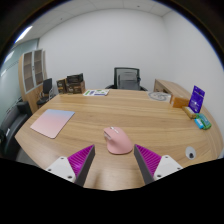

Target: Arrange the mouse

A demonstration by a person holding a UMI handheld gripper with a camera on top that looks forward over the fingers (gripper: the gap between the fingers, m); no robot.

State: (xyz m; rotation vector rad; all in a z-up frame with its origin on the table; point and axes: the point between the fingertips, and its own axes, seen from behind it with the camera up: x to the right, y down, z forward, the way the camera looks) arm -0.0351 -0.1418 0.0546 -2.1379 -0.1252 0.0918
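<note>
A pink mouse [118, 140] lies on the wooden table [110, 110], just ahead of my fingers and about midway between their lines. A pink mouse mat [53, 122] lies on the table to the left, well apart from the mouse. My gripper [113, 158] is open, with its purple pads [80, 158] spread wide to either side. It holds nothing, and the mouse sits beyond the fingertips, not between them.
A small white round object [190, 154] lies to the right of my right finger. A purple box [196, 99] and a teal object [203, 122] sit at the table's right side. Papers [97, 93] lie at the far edge, and an office chair [126, 78] stands behind the table.
</note>
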